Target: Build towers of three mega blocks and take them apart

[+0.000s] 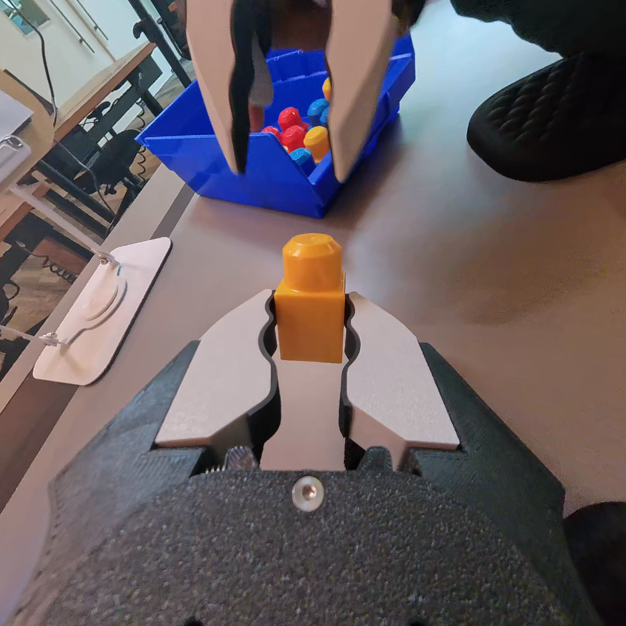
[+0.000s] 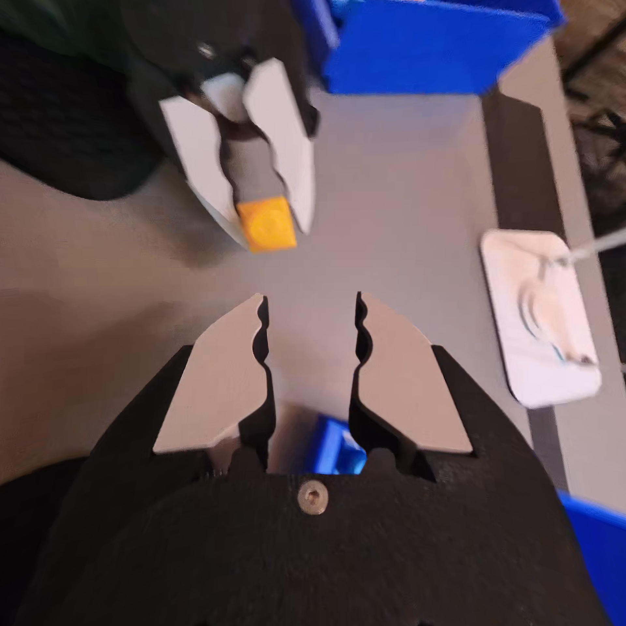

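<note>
My left gripper [image 1: 310, 298] is shut on an orange mega block [image 1: 310, 318] and holds it upright, stud up, low over the grey table [image 1: 440, 338]. I cannot tell whether the block touches the table. My right gripper [image 2: 311, 298] is open and empty. In the left wrist view it [image 1: 289, 172] hangs over a blue bin [image 1: 237, 183] that holds several red, blue and orange blocks [image 1: 293, 130]. The right wrist view looks down on the left gripper [image 2: 271, 232] and the orange block [image 2: 267, 225] at the upper left.
A white pad [image 1: 101, 315] lies by the table's left edge and also shows in the right wrist view [image 2: 538, 318]. A dark quilted object [image 1: 542, 118] sits at the far right. Another blue bin [image 2: 423, 47] stands behind the left gripper. Blue plastic [image 2: 596, 559] shows below my right gripper.
</note>
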A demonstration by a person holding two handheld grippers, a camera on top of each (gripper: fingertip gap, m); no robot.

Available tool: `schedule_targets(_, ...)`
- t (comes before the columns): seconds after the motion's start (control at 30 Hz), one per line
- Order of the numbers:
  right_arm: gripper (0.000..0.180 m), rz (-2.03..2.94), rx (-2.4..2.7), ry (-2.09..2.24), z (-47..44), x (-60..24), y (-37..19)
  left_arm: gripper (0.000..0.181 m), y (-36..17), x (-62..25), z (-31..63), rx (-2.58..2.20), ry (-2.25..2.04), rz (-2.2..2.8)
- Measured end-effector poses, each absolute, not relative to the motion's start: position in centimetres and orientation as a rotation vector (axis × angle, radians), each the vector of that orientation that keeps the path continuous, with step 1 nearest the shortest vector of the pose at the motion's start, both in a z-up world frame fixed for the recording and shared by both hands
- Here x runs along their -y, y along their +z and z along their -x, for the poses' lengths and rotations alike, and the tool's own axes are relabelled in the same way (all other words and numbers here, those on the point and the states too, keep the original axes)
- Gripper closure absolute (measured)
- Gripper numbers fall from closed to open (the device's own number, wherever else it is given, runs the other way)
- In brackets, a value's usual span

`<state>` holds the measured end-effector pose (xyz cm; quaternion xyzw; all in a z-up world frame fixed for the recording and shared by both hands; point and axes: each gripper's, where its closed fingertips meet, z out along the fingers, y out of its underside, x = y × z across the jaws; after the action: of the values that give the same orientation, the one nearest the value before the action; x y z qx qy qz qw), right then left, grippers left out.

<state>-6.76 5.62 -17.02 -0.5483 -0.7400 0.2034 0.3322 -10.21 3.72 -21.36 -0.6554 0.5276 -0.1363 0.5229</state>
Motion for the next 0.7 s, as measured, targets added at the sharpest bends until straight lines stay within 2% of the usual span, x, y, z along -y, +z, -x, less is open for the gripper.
schedule_targets(0.13,0.136,1.335,2.067,0.541,10.0,-2.2,-19.6,0.144,-21.7,-3.1,9.4,-1.297,-0.338,1.556)
schedule_targets(0.17,0.150,1.318,2.088,0.518,10.3,-2.0,-20.1,0.144,-22.0,-3.0,9.4,-1.311,-0.336,1.565)
schedule_targets(0.27,0.150,1.294,2.064,0.527,10.4,-2.2,-19.5,0.142,-21.8,-3.6,9.7,-1.277,-0.313,1.558)
schedule_targets(0.33,0.150,1.322,1.957,0.542,9.7,-3.7,-17.4,0.127,-21.7,-4.9,10.8,-1.213,-0.255,1.604)
schedule_targets(0.4,0.150,1.335,1.743,0.442,8.5,-7.3,-14.1,0.134,-21.3,-5.8,11.7,-1.134,-0.269,1.635)
schedule_targets(0.53,0.150,1.466,1.222,0.005,0.6,-17.3,-8.0,0.169,-20.3,-6.7,12.9,-1.032,-0.243,1.633)
schedule_targets(0.6,0.150,1.585,1.047,-0.251,-5.1,-21.1,-7.4,0.181,-19.7,-7.0,13.2,-0.995,-0.232,1.623)
schedule_targets(0.7,0.150,1.791,0.903,-0.415,-11.4,-24.2,-9.3,0.181,-19.2,-7.4,13.7,-0.948,-0.219,1.619)
